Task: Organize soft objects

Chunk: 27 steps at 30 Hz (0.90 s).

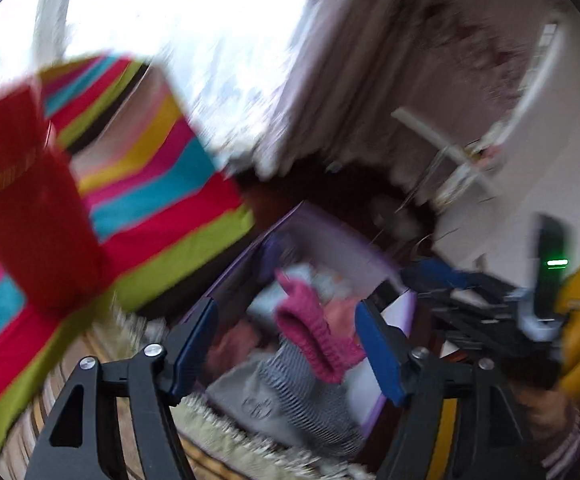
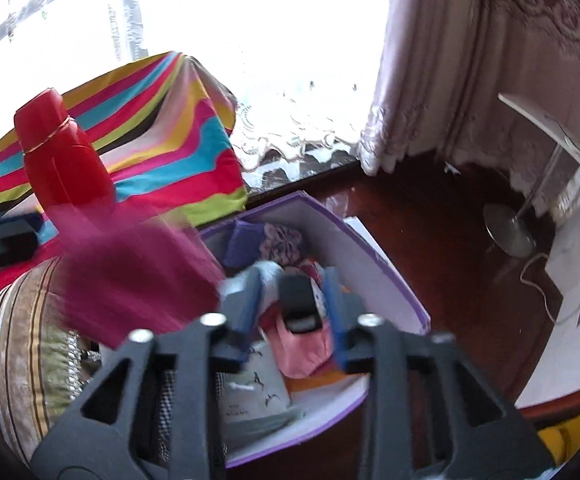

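Observation:
A purple box (image 1: 330, 236) with white inner walls stands on the dark floor below both grippers, holding several folded soft clothes. In the left wrist view my left gripper (image 1: 285, 348) is open above it. A pink knitted piece (image 1: 314, 336) lies between its blue pads, and neither pad presses on it. Under that lies a grey striped garment (image 1: 302, 396). In the right wrist view my right gripper (image 2: 292, 316) is open over the box (image 2: 394, 276), above pink and patterned clothes (image 2: 302, 352). A blurred magenta cloth (image 2: 137, 280) is just left of its left finger.
A red bottle (image 2: 65, 160) stands on a bright striped cloth (image 2: 177, 136) left of the box. A striped cushion (image 2: 5, 344) lies at the near left. Dark wood floor (image 2: 430, 216), a round metal stand base (image 2: 510, 232) and curtains are to the right. A hand (image 1: 546, 412) holds the right tool.

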{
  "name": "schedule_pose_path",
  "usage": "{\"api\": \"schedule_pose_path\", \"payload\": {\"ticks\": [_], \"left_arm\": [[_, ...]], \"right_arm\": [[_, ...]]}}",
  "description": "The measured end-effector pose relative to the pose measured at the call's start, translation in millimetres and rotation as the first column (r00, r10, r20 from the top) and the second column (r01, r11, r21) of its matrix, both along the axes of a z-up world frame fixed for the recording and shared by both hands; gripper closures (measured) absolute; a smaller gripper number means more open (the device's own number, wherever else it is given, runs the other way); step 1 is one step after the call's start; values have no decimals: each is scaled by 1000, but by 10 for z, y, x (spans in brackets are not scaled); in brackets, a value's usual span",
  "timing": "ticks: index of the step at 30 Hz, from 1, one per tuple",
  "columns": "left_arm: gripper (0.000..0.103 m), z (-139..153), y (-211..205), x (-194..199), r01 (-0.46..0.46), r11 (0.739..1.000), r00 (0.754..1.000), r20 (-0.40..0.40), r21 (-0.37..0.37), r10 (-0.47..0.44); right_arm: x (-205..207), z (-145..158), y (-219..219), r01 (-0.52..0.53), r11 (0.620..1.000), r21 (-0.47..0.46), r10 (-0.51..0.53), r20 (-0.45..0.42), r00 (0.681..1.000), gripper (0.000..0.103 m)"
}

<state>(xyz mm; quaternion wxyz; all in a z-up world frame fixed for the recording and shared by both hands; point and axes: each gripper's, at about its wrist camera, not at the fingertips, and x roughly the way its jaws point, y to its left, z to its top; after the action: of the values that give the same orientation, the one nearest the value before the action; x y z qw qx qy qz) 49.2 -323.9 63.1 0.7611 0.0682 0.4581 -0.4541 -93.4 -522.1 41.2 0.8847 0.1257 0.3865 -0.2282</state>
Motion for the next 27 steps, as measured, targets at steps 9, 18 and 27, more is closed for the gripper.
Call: {"api": "schedule_pose_path", "payload": {"ticks": [9,18,27], "left_arm": [[31,-316,491,-130,-77,992,990,-111,99,88],[4,-350,426,-578,-93,982,995,42,164,87],[0,-391,341,-680,-85,969,992,113,231,60]], "right_arm": [[-100,-464,432,-73,993,93,80,-77,994,34],[-186,-351,586,-49,997,63,53,-57,997,34],[-194,-285,533,-14,998,56,17,-59,998,34]]}}
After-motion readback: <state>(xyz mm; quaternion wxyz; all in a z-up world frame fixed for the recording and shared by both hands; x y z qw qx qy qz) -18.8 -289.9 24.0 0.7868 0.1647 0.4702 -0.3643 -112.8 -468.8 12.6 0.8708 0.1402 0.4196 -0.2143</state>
